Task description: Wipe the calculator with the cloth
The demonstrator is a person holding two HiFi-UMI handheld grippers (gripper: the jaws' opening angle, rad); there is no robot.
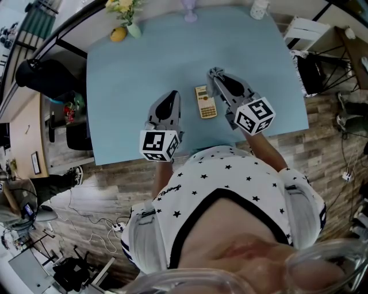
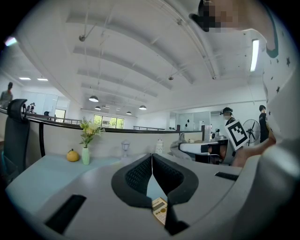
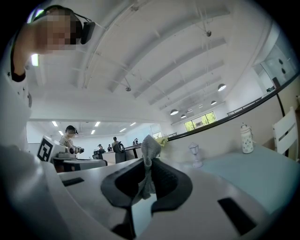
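Observation:
A small cream calculator (image 1: 205,102) with yellow keys lies flat on the pale blue table (image 1: 138,69), between my two grippers. My left gripper (image 1: 171,95) hovers just left of it, jaws shut with nothing between them; the left gripper view shows the calculator (image 2: 160,209) low behind the jaws. My right gripper (image 1: 213,73) sits right of the calculator, pointing toward the far side. It is shut on a grey cloth (image 3: 149,154), which sticks up past the fingertips in the right gripper view and is barely visible from the head view.
At the table's far edge stand a green vase of yellow flowers (image 1: 130,17), an orange fruit (image 1: 118,34), a clear goblet (image 1: 190,11) and a white jar (image 1: 259,8). A white chair (image 1: 307,31) stands off the right side. The near table edge (image 1: 172,154) runs close to my body.

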